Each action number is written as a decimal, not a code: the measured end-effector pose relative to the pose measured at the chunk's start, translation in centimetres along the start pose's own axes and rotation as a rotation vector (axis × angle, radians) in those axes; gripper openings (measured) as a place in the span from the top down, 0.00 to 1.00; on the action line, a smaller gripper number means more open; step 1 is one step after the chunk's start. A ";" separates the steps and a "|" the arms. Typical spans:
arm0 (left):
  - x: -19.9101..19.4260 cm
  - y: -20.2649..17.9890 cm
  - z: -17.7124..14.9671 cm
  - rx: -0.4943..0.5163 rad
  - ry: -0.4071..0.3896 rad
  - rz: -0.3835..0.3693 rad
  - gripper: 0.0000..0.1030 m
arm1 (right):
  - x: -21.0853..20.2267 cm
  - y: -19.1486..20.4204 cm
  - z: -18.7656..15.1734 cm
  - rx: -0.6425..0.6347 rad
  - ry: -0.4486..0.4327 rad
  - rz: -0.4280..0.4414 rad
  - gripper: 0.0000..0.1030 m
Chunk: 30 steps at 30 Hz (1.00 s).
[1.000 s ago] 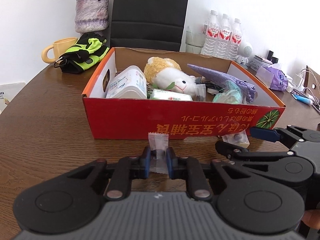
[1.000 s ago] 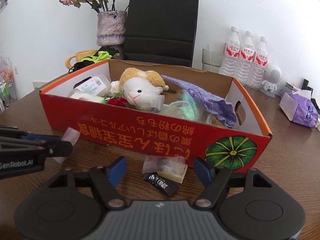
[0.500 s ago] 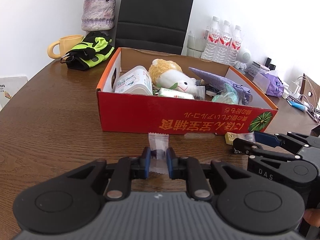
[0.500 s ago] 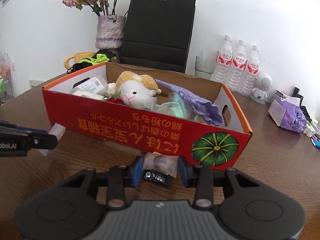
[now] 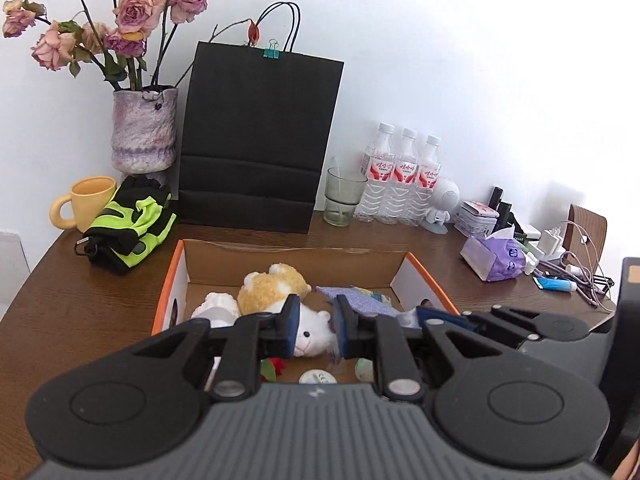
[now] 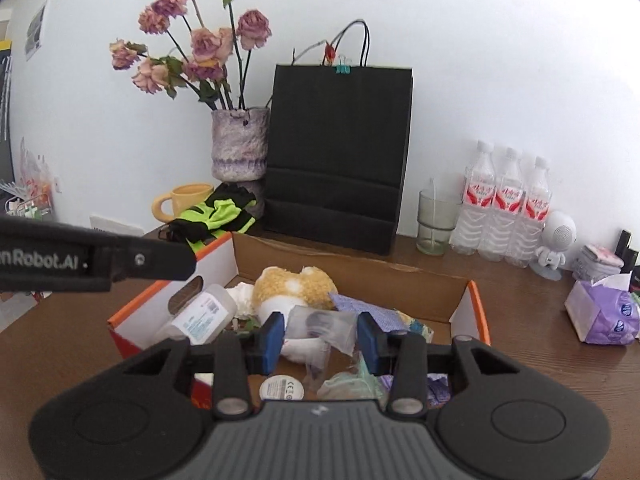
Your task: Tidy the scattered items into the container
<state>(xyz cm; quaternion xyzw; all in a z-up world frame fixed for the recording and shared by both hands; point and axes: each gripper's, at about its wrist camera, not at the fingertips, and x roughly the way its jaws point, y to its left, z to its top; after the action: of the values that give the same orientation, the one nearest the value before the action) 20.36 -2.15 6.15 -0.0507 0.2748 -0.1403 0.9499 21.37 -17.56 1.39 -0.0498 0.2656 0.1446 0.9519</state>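
Both grippers hang above the open cardboard box (image 6: pixel 460 284) on the desk (image 6: pixel 532 320). The right gripper (image 6: pixel 322 338) grasps a clear candy packet (image 6: pixel 320 326) between its blue pads. The left gripper (image 5: pixel 314 326) is clenched nearly shut; whether it holds anything cannot be told.

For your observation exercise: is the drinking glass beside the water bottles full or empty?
Empty: the drinking glass stands upright beside the water bottles, with no liquid showing through.

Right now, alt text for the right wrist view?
The right gripper holds a clear snack packet in its jaws above an orange-rimmed cardboard box of clutter, including a plush toy. A black paper bag and a vase of dried roses stand behind.
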 end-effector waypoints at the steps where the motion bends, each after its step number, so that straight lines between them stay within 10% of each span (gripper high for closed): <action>1: 1.1 0.1 0.3 0.002 0.015 0.020 0.82 | 1.4 -0.2 0.1 0.012 0.031 0.003 0.62; 7: 4.4 2.1 -1.2 -0.028 0.091 0.029 0.82 | 5.3 -0.4 -1.3 0.030 0.110 -0.008 0.62; 11: 4.1 2.9 -2.6 -0.029 0.108 0.016 0.59 | 4.9 -0.4 -2.0 0.024 0.111 -0.001 0.26; 17: -0.1 3.3 -5.4 0.029 0.090 -0.052 0.46 | -1.4 -1.2 -3.5 -0.003 0.000 -0.005 0.17; 25: 3.9 2.1 -10.9 0.137 0.284 -0.050 0.52 | -5.8 -1.6 -8.9 0.004 0.022 -0.042 0.18; 30: 5.4 1.0 -11.7 0.186 0.277 -0.029 0.76 | -5.6 -2.1 -10.6 0.049 0.070 -0.049 0.18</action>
<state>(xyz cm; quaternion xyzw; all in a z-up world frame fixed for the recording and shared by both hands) 18.65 -3.04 -6.63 0.0534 0.3881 -0.1846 0.9014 12.20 -22.79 -4.75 -0.0379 0.3009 0.1128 0.9462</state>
